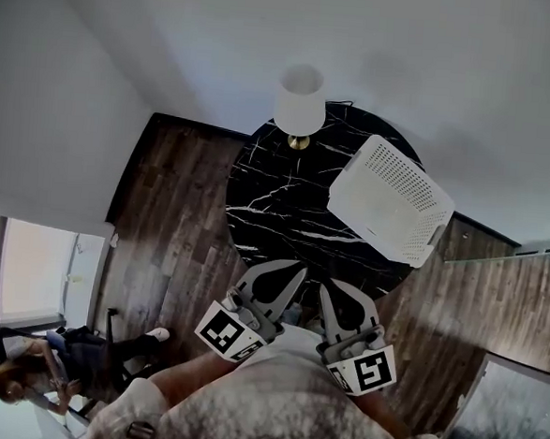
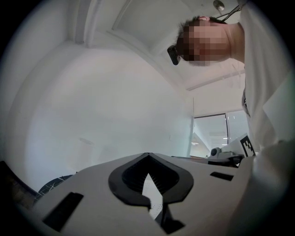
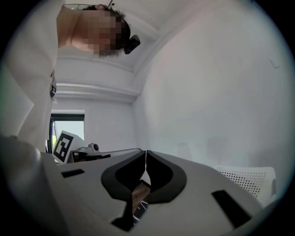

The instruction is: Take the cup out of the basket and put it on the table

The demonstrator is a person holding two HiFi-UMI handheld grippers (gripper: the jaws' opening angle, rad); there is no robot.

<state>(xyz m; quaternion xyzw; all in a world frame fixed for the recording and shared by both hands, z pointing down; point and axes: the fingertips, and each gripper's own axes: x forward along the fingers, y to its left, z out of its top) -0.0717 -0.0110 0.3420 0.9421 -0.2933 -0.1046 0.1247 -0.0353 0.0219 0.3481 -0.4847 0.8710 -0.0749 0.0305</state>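
Note:
A white perforated basket (image 1: pixel 391 199) stands on the right part of the round black marble table (image 1: pixel 276 205). No cup shows in any view, and I cannot see into the basket. My left gripper (image 1: pixel 297 266) and right gripper (image 1: pixel 326 286) are side by side at the table's near edge, close to my body and short of the basket. Each has its jaws shut tip to tip with nothing between them. In the left gripper view the left gripper (image 2: pixel 147 156) points at a white wall. In the right gripper view the basket (image 3: pixel 249 177) lies low at the right of the right gripper (image 3: pixel 146 152).
A white-shaded lamp (image 1: pixel 299 98) on a brass foot stands at the table's far edge. Dark wooden floor (image 1: pixel 171 225) surrounds the table, with white walls beyond. A person (image 1: pixel 58 363) sits at the lower left near a window.

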